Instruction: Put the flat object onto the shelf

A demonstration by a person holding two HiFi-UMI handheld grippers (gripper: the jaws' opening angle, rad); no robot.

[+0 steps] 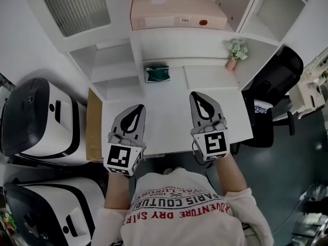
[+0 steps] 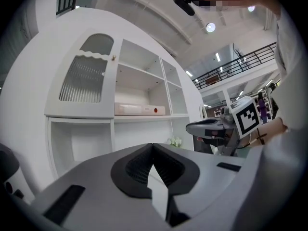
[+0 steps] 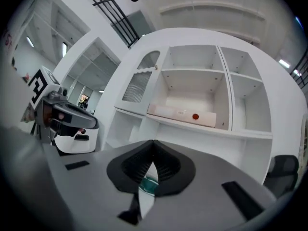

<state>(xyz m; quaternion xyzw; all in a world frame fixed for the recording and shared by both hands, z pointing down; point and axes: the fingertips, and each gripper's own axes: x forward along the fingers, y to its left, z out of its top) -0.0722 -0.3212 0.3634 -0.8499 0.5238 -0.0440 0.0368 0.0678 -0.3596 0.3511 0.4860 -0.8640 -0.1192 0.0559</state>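
L gripper (image 1: 139,108) & R gripper (image 1: 198,95) both closed, empty; pink flat box (image 1: 177,12) lies in shelf (image 1: 184,45) compartment.

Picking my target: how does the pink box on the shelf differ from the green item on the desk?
The pink box lies up on the shelf; the green item sits lower, on the desk. The pink box is long and wide; the green item is far smaller. The pink box is pale with a red dot; the green item is dark. Neither is held.
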